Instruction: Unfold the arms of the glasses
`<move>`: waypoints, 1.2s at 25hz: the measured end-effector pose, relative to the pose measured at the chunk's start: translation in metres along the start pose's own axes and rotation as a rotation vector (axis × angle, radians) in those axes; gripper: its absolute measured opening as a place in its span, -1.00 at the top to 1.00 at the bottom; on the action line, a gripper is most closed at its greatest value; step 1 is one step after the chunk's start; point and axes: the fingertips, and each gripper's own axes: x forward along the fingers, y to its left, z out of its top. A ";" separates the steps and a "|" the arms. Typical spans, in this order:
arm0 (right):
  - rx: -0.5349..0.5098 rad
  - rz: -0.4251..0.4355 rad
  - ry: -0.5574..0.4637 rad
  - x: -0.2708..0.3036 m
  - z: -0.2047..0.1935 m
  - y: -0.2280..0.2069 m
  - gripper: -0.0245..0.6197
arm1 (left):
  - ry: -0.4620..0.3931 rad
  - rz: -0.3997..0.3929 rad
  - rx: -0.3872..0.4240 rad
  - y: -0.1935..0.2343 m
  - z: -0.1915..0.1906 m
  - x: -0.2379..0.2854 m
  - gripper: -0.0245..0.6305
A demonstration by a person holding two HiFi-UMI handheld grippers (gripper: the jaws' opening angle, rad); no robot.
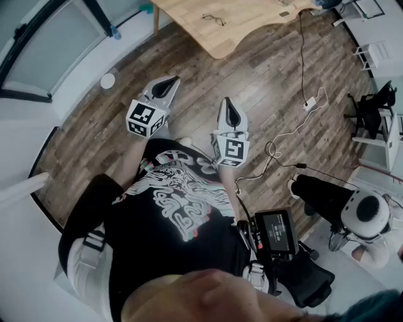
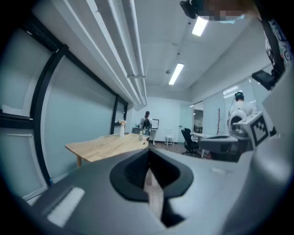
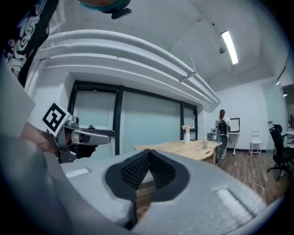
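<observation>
The left gripper is clenched, its two grey jaws meet at the tips and nothing stands between them. The right gripper is clenched in the same way, and it also holds nothing. In the head view both the left gripper and the right gripper are held side by side in front of the person's black printed shirt, above the dark wooden plank floor, and both point toward the light wooden bench. The thin dark-framed glasses lie on this bench near its curved edge, well apart from both grippers; I cannot tell whether their arms are folded. In the gripper views the bench shows far ahead, but the glasses are too small to find there. A white cable with a small adapter lies on the floor at the right, and a black office chair stands beyond it.
</observation>
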 end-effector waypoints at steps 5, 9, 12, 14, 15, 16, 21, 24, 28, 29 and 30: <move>0.003 0.003 -0.001 -0.004 -0.001 -0.003 0.93 | 0.002 0.010 -0.006 -0.003 -0.001 -0.002 0.96; -0.002 0.003 -0.001 -0.004 -0.002 -0.005 0.93 | 0.002 0.012 -0.006 -0.004 -0.002 0.000 0.96; 0.006 -0.001 -0.005 -0.006 -0.001 -0.011 0.93 | -0.006 0.014 -0.011 -0.006 0.001 0.002 0.96; 0.013 -0.001 -0.010 -0.007 -0.001 -0.015 0.93 | -0.016 0.017 -0.022 -0.006 0.003 0.004 0.96; 0.014 0.001 -0.012 -0.006 -0.001 -0.016 0.93 | -0.021 0.019 -0.029 -0.005 0.004 0.004 0.96; 0.018 0.003 -0.013 -0.004 -0.002 -0.017 0.93 | -0.023 0.021 -0.034 -0.004 0.003 0.006 0.96; 0.035 0.025 -0.018 0.008 -0.003 -0.020 0.93 | 0.007 0.027 -0.014 0.000 -0.002 0.015 0.96; 0.033 0.038 -0.013 0.022 -0.005 -0.024 0.93 | 0.014 0.030 -0.015 0.008 -0.002 0.027 0.96; 0.039 0.038 0.007 0.048 -0.012 -0.038 0.93 | 0.027 0.033 -0.026 0.024 -0.005 0.053 0.96; 0.041 0.034 0.011 0.053 -0.015 -0.042 0.93 | 0.031 0.034 -0.026 0.028 -0.007 0.059 0.96; 0.042 0.031 0.013 0.060 -0.016 -0.047 0.93 | 0.034 0.036 -0.025 0.032 -0.008 0.066 0.96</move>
